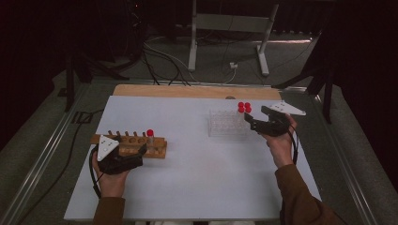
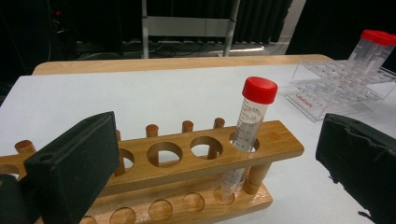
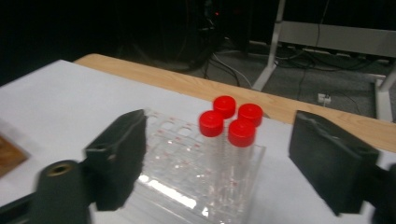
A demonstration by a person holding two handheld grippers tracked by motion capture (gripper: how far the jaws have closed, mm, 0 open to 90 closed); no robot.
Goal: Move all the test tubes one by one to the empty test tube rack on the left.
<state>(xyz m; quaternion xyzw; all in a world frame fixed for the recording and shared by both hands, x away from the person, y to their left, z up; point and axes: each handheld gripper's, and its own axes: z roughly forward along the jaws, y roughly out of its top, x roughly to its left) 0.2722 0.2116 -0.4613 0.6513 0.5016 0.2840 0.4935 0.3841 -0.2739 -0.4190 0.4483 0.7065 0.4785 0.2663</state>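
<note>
**Ana:** Tube (image 2: 247, 135) with the red cap stands in the end hole of the wooden rack (image 2: 187, 158), leaning a little, its foot in the dimple of the lower board. The left gripper (image 1: 143, 151) has its fingers (image 2: 70, 168) spread wide on either side of that rack. Nothing is pinched between them; the tube sits free in the gap, touching neither pad.

**Ben:** And the other hand?

**Ana:** The right gripper (image 1: 253, 123) hangs at the clear plastic rack (image 3: 187, 182). Its fingers (image 3: 116, 158) stand apart with four red-capped tubes (image 3: 229, 140) ahead of them, clustered in one corner of that rack. The pads press on none of them. The right gripper view is slightly smeared, so I can't say how near the pads are to the caps.

**Ben:** Where do the racks lie on the counter (image 1: 197, 178)?

**Ana:** From the high view, the wooden rack is on the left half, just beyond the left hand (image 1: 110, 180). The clear rack is on the right half, farther back, beside the right hand (image 1: 279, 140). The two racks are well apart, with bare white surface between them.

**Ben:** Anything past the counter?

**Ana:** A strip of bare wood (image 1: 187, 91) along the far edge, then dark floor with cables (image 1: 159, 61) and a grey metal stand (image 1: 230, 28).
</note>
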